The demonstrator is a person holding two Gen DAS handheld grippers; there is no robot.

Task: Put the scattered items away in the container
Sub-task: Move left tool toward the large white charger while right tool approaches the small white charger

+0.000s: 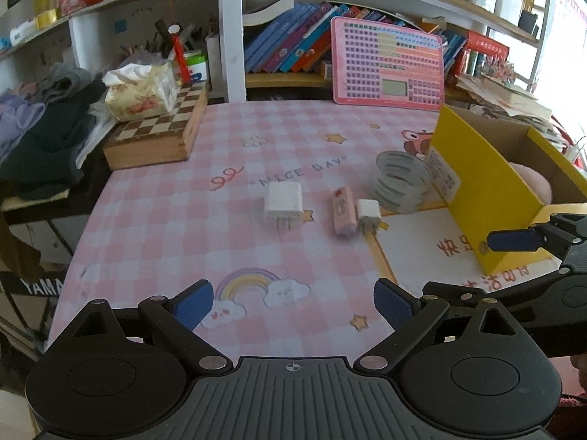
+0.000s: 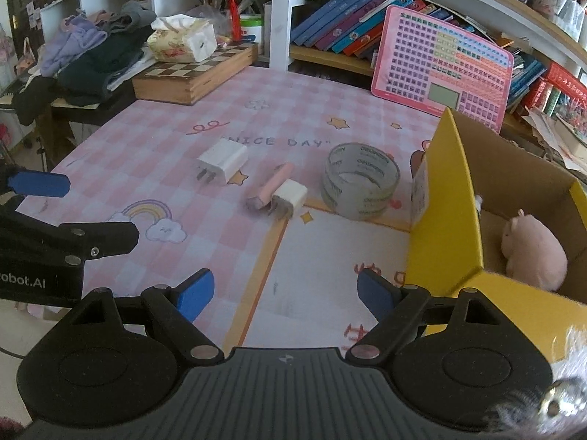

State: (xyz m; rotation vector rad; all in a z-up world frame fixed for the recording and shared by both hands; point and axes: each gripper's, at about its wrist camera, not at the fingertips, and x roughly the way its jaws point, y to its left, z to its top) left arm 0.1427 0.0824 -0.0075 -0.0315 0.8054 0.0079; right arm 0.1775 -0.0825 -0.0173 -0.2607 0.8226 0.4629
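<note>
On the pink checked tablecloth (image 1: 176, 220) lie a large white charger (image 1: 283, 203) (image 2: 222, 161), a pink oblong item (image 1: 343, 212) (image 2: 271, 187), a small white charger (image 1: 368, 214) (image 2: 290, 198) touching it, and a clear tape roll (image 1: 401, 179) (image 2: 361, 185). The yellow cardboard box (image 1: 477, 198) (image 2: 445, 220) stands at the right with a pink plush pig (image 2: 533, 253) inside. My left gripper (image 1: 293, 308) is open and empty, short of the chargers. My right gripper (image 2: 284, 295) is open and empty, beside the box's near corner.
A wooden chessboard box (image 1: 157, 135) with a tissue pack (image 1: 141, 95) sits at the back left beside piled clothes (image 1: 44, 128). A pink calculator board (image 1: 389, 62) leans on the bookshelf behind. The right gripper's fingers (image 1: 513, 240) show in the left wrist view.
</note>
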